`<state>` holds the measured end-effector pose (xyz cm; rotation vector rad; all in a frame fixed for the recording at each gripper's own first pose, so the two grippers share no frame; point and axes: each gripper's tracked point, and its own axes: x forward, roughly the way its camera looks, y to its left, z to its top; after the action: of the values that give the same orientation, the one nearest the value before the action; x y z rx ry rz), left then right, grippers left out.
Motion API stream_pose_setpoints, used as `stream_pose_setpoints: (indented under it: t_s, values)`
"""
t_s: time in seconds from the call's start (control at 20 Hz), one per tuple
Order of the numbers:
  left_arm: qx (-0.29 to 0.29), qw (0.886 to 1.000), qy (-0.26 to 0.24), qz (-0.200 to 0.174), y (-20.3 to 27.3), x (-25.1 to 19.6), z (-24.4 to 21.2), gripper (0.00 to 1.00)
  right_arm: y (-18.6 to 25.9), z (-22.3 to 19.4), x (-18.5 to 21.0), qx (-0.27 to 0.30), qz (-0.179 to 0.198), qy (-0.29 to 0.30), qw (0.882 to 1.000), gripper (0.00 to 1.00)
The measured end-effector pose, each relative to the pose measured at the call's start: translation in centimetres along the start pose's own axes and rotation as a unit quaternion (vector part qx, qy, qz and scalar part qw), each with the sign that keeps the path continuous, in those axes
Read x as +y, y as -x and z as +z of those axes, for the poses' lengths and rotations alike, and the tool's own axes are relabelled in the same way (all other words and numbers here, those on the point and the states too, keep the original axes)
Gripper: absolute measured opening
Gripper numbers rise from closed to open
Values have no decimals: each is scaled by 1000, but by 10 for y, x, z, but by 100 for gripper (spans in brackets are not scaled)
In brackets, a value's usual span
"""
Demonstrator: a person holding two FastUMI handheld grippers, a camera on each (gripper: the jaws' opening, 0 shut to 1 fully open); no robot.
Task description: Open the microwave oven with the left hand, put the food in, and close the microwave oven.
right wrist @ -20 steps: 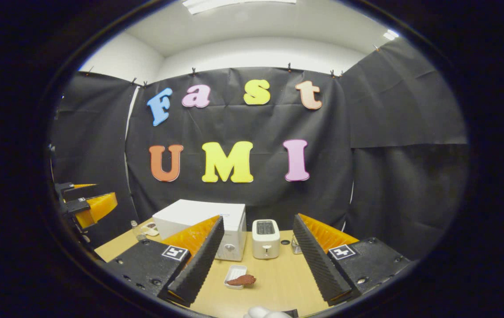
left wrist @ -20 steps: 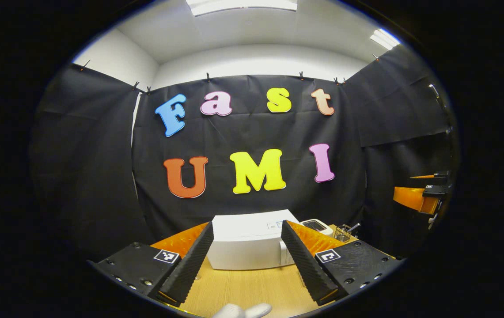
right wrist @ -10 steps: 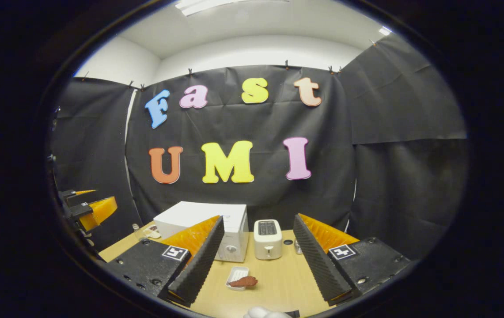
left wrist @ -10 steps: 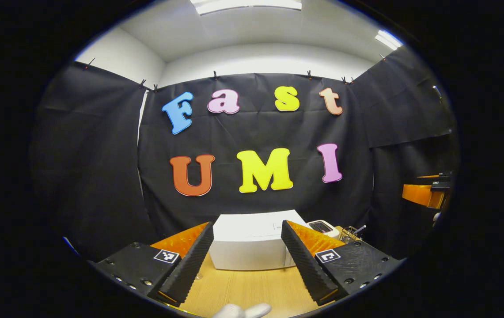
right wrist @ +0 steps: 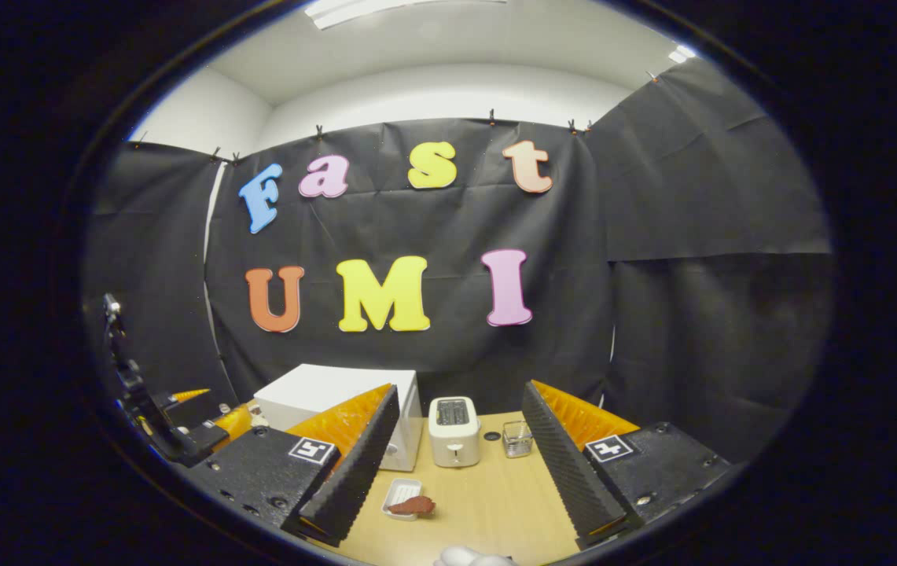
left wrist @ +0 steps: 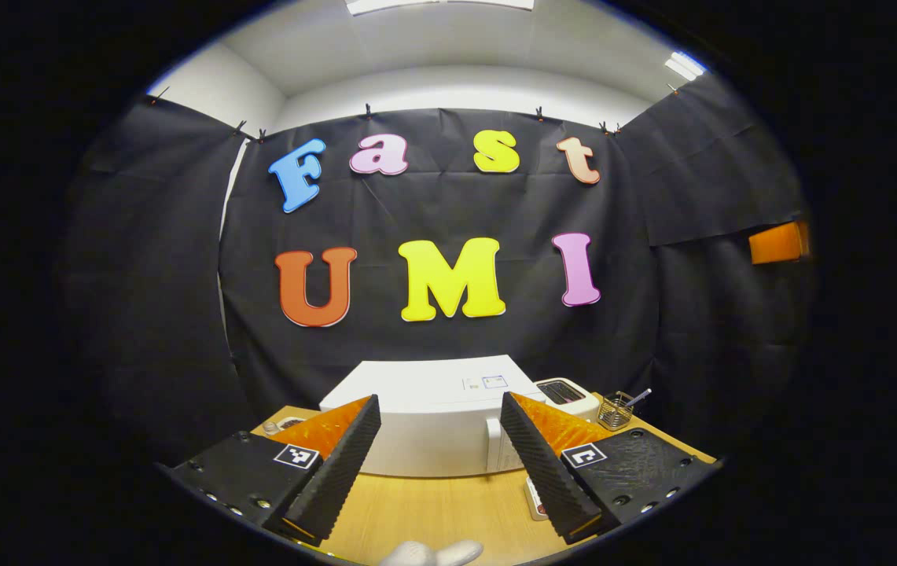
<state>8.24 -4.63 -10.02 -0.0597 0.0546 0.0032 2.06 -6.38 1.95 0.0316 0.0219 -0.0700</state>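
Left hand-held gripper (left wrist: 439, 460) spread wide, empty, facing white microwave (left wrist: 428, 428) at 12 o'clock on wooden counter (left wrist: 432, 511), door closed. Right hand-held gripper (right wrist: 456, 464) likewise wide apart, empty. Food (right wrist: 412, 505) on small white tray (right wrist: 398, 494), 11 o'clock of right fingers; toaster (right wrist: 454, 431) beyond, beside microwave.

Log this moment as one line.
microwave shut | food on tray | left gripper open, facing door | right gripper open
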Motion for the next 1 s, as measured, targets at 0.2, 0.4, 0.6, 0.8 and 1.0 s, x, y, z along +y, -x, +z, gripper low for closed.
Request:
stream_pose_setpoints:
  t_s: [0.2,0.4,0.6,0.8,1.0]
  values:
    - [20,999,23,-21,-48,-29,-57,96,7,4,-26,7,-32,20,999,90]
    - [60,998,13,-23,-103,-46,-110,96,11,-7,-51,32,-72,25,997,100]
    - [77,997,-1,-23,-159,-62,-150,96,9,-21,-69,55,-100,19,993,100]
    - [95,995,-7,-16,-191,-66,-175,75,5,-36,-82,77,-118,5,990,100]
    - [101,995,-7,-21,-200,-72,-189,53,3,-35,-91,76,-126,16,989,100]
